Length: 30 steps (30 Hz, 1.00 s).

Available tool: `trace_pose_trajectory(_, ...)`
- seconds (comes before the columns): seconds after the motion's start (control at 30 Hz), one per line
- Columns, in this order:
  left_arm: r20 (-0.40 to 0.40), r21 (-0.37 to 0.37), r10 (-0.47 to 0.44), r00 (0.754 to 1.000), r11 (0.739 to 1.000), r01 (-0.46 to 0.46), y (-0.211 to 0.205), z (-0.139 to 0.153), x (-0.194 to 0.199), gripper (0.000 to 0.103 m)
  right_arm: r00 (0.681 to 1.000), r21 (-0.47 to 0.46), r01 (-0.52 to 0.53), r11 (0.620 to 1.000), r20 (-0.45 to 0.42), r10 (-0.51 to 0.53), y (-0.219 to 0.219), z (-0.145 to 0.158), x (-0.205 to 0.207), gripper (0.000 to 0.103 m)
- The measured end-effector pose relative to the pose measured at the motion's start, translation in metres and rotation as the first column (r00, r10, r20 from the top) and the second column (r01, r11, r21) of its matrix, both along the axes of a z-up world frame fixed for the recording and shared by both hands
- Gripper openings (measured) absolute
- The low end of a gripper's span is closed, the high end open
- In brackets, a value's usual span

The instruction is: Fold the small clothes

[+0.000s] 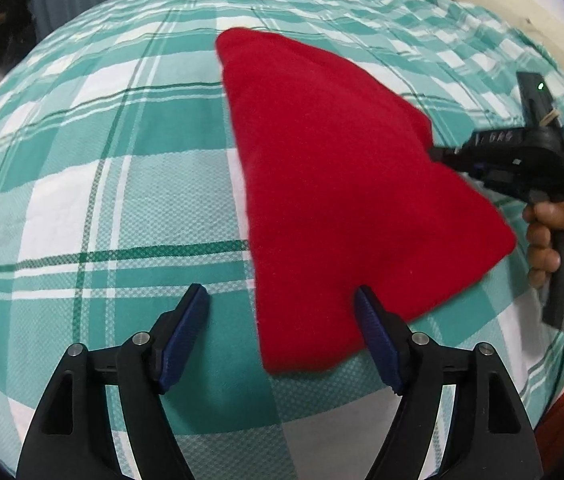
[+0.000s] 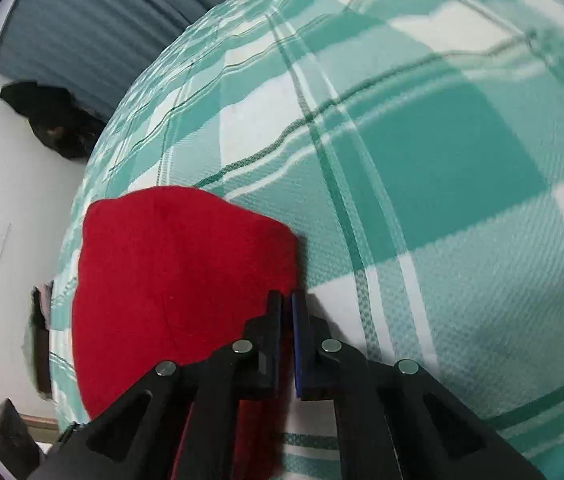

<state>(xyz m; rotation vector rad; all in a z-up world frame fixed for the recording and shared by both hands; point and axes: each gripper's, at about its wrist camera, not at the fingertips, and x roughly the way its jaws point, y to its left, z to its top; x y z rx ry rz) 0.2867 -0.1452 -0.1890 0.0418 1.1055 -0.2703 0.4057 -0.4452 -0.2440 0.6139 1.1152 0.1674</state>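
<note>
Lay spread on a bed under a teal-and-white checked woven sheet (image 1: 121,184): a red fleece garment, folded to a rough triangle (image 1: 342,200). Hovered at its near edge with dark blue pads wide apart: the left tool (image 1: 282,300). Pinched tight on the garment's right edge: the right tool (image 2: 286,300), gripped by a hand (image 1: 562,248).

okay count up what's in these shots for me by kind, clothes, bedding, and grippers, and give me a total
Clothes: 1, the red garment, lying on the bedding.
Bedding: 1, the green and white checked bedsheet.
Grippers: 2, the left gripper, open, and the right gripper, shut on the garment's edge.
Total: 4
</note>
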Motion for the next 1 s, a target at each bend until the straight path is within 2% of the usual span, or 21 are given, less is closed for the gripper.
trace_pose_trajectory(0.07,-0.002,-0.007,0.011,1.0,1.0,-0.011,0.003,0.008,-0.003,0.077,0.999,-0.009,0.024,1.0,0.045,-0.024,-0.006,0.019,-0.014,0.038)
trace_pose_trajectory(0.13,0.017,-0.065,0.035,0.999,0.997,-0.034,0.014,0.023,-0.01,0.077,0.991,-0.067,-0.021,0.998,0.131,0.03,-0.003,0.05,-0.035,0.037)
trace_pose_trajectory(0.2,0.036,-0.101,0.058,0.998,0.993,-0.054,0.021,0.031,-0.015,0.077,0.971,-0.083,-0.1,0.991,0.211,0.116,0.01,0.076,-0.06,0.019)
trace_pose_trajectory(0.23,0.037,-0.11,0.064,0.997,0.992,-0.06,0.022,0.032,-0.015,0.077,0.95,-0.052,-0.173,0.984,0.256,0.181,0.021,0.088,-0.076,0.013)
trace_pose_trajectory(0.3,0.025,-0.093,0.067,0.997,0.994,-0.064,0.021,0.027,-0.012,0.077,0.913,-0.03,-0.287,0.958,0.293,0.283,0.04,0.094,-0.097,0.008)
trace_pose_trajectory(0.33,0.004,-0.068,0.069,0.998,0.995,-0.068,0.018,0.019,-0.01,0.075,0.899,-0.058,-0.335,0.94,0.279,0.337,0.052,0.087,-0.106,0.007)
trace_pose_trajectory(0.37,-0.013,-0.054,0.069,0.998,0.996,-0.069,0.017,0.013,-0.007,0.074,0.902,-0.106,-0.348,0.931,0.233,0.364,0.061,0.073,-0.107,0.007)
trace_pose_trajectory(0.43,-0.057,-0.031,0.063,0.996,0.997,-0.065,0.017,-0.002,-0.005,0.074,0.929,-0.172,-0.343,0.923,0.085,0.361,0.065,0.034,-0.111,0.007)
trace_pose_trajectory(0.47,-0.058,-0.032,0.056,0.997,0.998,-0.058,0.018,-0.001,-0.006,0.074,0.939,-0.125,-0.333,0.935,0.05,0.341,0.059,0.015,-0.114,0.007)
trace_pose_trajectory(0.53,-0.042,-0.049,0.046,0.998,0.998,-0.048,0.023,0.011,-0.012,0.075,0.955,-0.038,-0.277,0.96,0.096,0.279,0.042,0.025,-0.124,0.009)
trace_pose_trajectory(0.57,-0.021,-0.076,0.052,0.998,0.996,-0.054,0.03,0.02,-0.014,0.078,0.958,-0.002,-0.257,0.966,0.128,0.255,0.033,0.035,-0.127,0.019)
trace_pose_trajectory(0.6,-0.001,-0.111,0.06,0.998,0.992,-0.06,0.036,0.026,-0.015,0.081,0.96,0.02,-0.237,0.971,0.158,0.231,0.024,0.043,-0.127,0.039)
trace_pose_trajectory(0.67,0.017,-0.174,0.081,0.997,0.982,-0.077,0.047,0.031,-0.01,0.086,0.966,0.072,-0.168,0.983,0.209,0.15,0.001,0.056,-0.118,0.06)
trace_pose_trajectory(0.73,-0.03,-0.218,0.098,0.995,0.971,-0.102,0.051,0.022,0.005,0.086,0.975,0.172,-0.118,0.978,0.205,0.082,-0.02,0.052,-0.093,0.059)
trace_pose_trajectory(0.8,-0.091,-0.291,0.085,0.992,0.951,-0.108,0.051,0.005,0.018,0.086,0.989,0.272,-0.097,0.958,0.131,0.063,-0.03,0.032,-0.051,0.059)
trace_pose_trajectory(0.87,-0.153,-0.345,0.06,0.986,0.932,-0.11,0.045,-0.012,0.028,0.084,0.998,0.374,-0.053,0.926,0.048,0.037,-0.032,0.0,-0.018,0.059)
trace_pose_trajectory(0.93,-0.146,-0.396,0.03,0.989,0.914,-0.086,0.041,-0.016,0.033,0.084,1.0,0.465,-0.026,0.885,0.001,0.029,-0.036,-0.023,-0.003,0.056)
trace_pose_trajectory(0.97,-0.152,-0.417,0.011,0.988,0.906,-0.074,0.039,-0.017,0.034,0.084,0.999,0.498,-0.032,0.866,-0.011,0.044,-0.03,-0.033,0.007,0.05)
trace_pose_trajectory(1.0,-0.169,-0.448,-0.014,0.986,0.892,-0.064,0.037,-0.02,0.038,0.084,0.999,0.503,-0.037,0.863,-0.011,0.05,-0.027,-0.038,0.011,0.042)
